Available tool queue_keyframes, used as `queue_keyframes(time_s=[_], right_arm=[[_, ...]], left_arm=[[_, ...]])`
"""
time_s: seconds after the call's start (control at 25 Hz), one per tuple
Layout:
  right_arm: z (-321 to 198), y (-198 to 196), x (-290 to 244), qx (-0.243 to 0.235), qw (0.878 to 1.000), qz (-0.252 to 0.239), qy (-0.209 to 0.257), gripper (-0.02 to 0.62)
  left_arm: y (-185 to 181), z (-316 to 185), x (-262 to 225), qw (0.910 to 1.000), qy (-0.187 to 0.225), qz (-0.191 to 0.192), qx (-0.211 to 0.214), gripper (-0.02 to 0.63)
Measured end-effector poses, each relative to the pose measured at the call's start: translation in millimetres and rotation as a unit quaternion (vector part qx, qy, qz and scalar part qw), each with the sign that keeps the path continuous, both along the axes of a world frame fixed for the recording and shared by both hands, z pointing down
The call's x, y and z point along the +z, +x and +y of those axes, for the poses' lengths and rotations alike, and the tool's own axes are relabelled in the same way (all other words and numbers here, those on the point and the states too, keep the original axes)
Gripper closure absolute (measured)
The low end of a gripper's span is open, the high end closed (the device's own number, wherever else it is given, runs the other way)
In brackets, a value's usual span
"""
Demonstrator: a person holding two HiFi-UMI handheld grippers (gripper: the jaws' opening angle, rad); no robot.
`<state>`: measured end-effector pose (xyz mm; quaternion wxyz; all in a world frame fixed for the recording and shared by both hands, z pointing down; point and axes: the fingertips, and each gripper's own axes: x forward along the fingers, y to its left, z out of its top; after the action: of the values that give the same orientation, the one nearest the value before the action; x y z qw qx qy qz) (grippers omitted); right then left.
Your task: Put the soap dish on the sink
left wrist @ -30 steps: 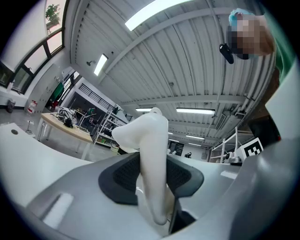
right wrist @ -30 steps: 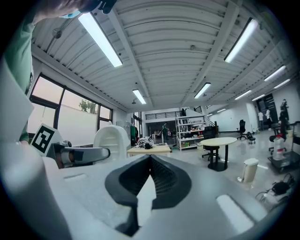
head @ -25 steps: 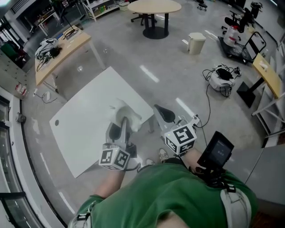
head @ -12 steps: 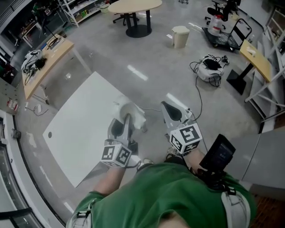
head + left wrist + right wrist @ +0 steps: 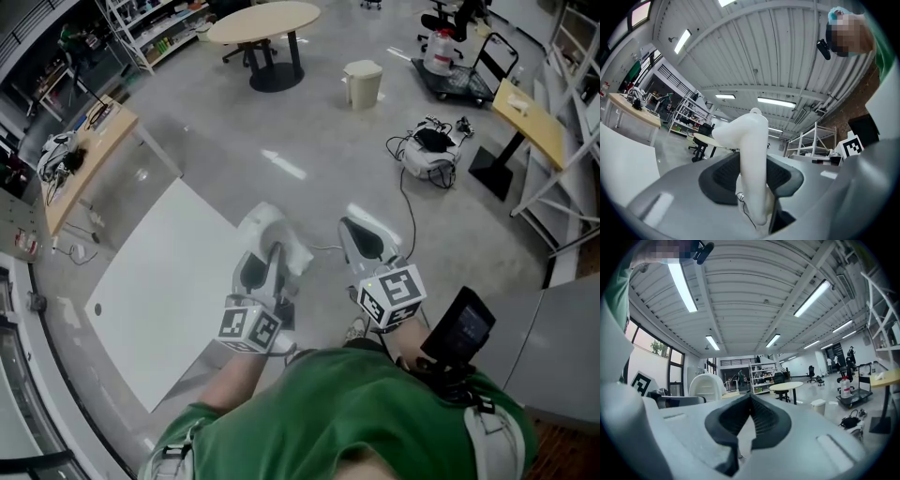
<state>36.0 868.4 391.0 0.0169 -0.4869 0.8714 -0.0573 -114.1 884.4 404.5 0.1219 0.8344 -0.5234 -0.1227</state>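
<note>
A white soap dish [image 5: 274, 232] is held clamped edgewise between the fingers [image 5: 722, 176] of the left gripper [image 5: 265, 265], above the floor beside a white desk [image 5: 159, 300]; the right gripper [image 5: 361, 242] is closed on nothing; the dish is judged light, rigid and slippery, and best gripped at its rim; no sink is seen.

light: bright – ceiling strip lights [image 5: 682, 284] | glare: streaks on floor [image 5: 286, 166] | gripper views: fisheye, dark corners

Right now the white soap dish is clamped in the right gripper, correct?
No. The white soap dish is clamped in the left gripper, not the right; the left gripper view shows it between those jaws. The right gripper is shut on nothing.
</note>
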Motion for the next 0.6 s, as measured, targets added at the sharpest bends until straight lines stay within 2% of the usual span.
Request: queue_keyframes(time_s=[0.24, 0.6], right_arm=[[-26.6, 38.9, 0.9, -0.024, 1.000, -0.006, 0.003, 0.594], [-52.1, 59.6, -1.9, -0.054, 0.998, -0.013, 0.009, 0.594]], left_arm=[[43.1, -22.7, -2.9, 0.9998, 0.004, -0.007, -0.017, 0.454], [73.0, -41.7, -6.6, 0.9990, 0.009, -0.018, -0.041, 0.454]])
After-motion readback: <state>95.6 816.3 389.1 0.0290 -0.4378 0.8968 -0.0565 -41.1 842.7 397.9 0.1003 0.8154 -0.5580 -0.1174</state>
